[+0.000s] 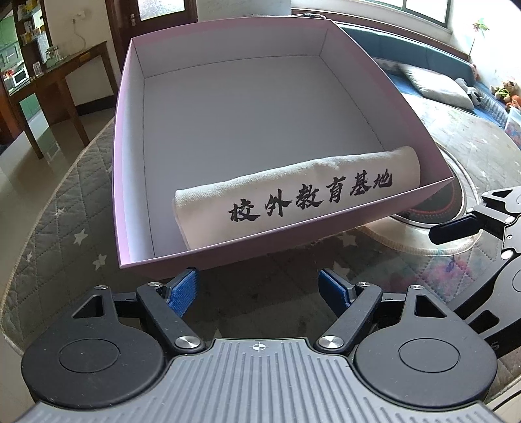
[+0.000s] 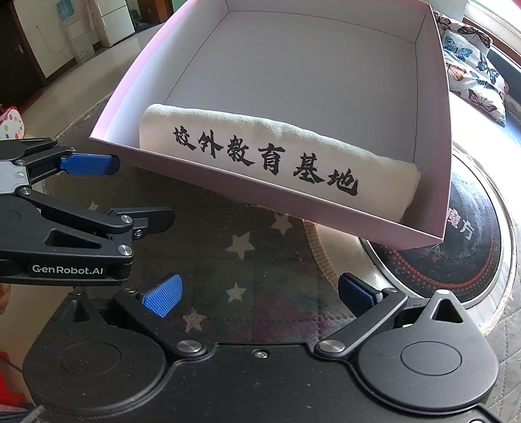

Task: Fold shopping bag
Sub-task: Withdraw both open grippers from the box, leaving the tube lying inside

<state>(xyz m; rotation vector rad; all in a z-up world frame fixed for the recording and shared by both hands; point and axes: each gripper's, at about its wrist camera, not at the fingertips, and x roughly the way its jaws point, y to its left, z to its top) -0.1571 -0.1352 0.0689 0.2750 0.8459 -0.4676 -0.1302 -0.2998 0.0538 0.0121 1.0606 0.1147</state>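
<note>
Bag: your cream canvas shopping bag with black lettering (image 1: pixel 293 201), folded into a roll, lies along the near wall inside the shallow pink cardboard box (image 1: pixel 123 182), so it stays bundled.
Left hand-held gripper (image 1: pixel 259 286): wide open, empty, just short of the box.
Right hand-held gripper (image 2: pixel 259 294): open, holding nothing.
Judgement: folding looks finished.

A quilted grey mat (image 1: pixel 49 208) with pale stars is being seen spread underfoot, edged by a light tiled floor (image 1: pixel 13 182). A dark wooden table (image 1: pixel 62 75) is being observed at the left, with glassware on it and shelving behind. A brown door (image 1: pixel 156 19) is being noted at the rear wall. Daylight is being admitted through a window (image 1: pixel 423 9) at the upper right. A blue bench (image 1: pixel 407 52) below it is being occupied by a grey pillow (image 1: pixel 436 84) and soft toys. A butterfly-print cushion (image 2: pixel 472 65) is being recorded in the right view.
</note>
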